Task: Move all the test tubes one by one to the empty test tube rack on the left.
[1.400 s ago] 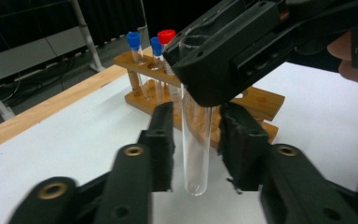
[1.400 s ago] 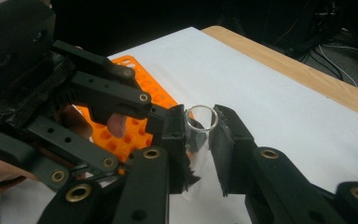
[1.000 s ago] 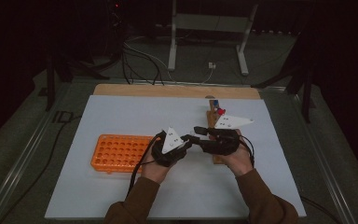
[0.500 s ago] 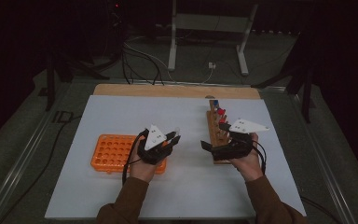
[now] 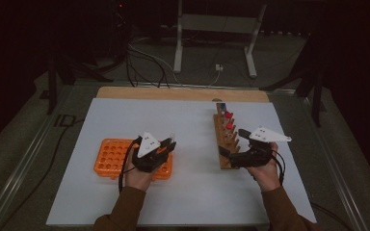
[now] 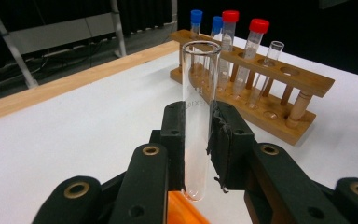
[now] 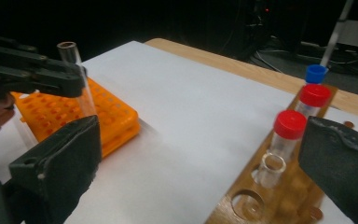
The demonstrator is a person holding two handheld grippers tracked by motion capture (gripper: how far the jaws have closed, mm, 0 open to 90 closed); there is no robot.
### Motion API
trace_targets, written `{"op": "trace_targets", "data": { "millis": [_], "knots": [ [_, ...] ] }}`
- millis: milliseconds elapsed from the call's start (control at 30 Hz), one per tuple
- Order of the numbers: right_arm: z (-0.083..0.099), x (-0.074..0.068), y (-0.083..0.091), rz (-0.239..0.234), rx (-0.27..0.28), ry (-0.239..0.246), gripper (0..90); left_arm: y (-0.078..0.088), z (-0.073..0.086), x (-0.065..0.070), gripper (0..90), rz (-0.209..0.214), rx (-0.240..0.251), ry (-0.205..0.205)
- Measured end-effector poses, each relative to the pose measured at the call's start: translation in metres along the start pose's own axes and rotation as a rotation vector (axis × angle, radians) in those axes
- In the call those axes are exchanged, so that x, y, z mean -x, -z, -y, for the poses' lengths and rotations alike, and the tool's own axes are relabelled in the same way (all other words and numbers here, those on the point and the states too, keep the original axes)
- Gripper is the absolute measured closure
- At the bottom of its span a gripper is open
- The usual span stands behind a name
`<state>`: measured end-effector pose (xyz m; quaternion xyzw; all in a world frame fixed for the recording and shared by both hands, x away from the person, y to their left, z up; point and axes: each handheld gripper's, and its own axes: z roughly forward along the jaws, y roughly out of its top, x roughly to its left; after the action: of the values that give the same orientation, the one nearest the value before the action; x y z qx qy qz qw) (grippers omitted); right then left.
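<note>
your left gripper (image 6: 198, 140) clamps the uncapped tube (image 6: 198, 116) upright; lower it straight into the orange rack (image 5: 111, 156) just below, probably a near hole. your right gripper (image 7: 200, 172) stays wide.

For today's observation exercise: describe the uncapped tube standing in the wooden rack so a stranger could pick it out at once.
Start at the white table sheet and find the wooden rack beside the right tongs. In its row, past the blue-capped and red-capped tubes, stands the uncapped tube. It alone in the rack is clear glass with an open rim and no coloured cap.
</note>
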<state>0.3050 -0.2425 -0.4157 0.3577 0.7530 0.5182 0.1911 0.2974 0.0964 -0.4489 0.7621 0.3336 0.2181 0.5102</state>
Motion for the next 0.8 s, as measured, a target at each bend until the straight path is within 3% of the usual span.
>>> {"op": "trace_targets", "data": {
  "millis": [433,600,800],
  "knots": [
    [0.009,0.006,0.009,0.028,0.002,-0.008,0.0,0.024,0.014,-0.009,76.4,0.012,0.001,0.054],
    [0.011,0.006,0.01,0.028,0.002,-0.016,0.0,0.035,0.024,-0.006,76.4,0.052,0.0,0.084],
    [0.011,0.005,0.011,0.023,0.009,-0.014,0.0,0.033,0.03,-0.001,76.4,0.082,-0.023,0.081]
  ]
}}
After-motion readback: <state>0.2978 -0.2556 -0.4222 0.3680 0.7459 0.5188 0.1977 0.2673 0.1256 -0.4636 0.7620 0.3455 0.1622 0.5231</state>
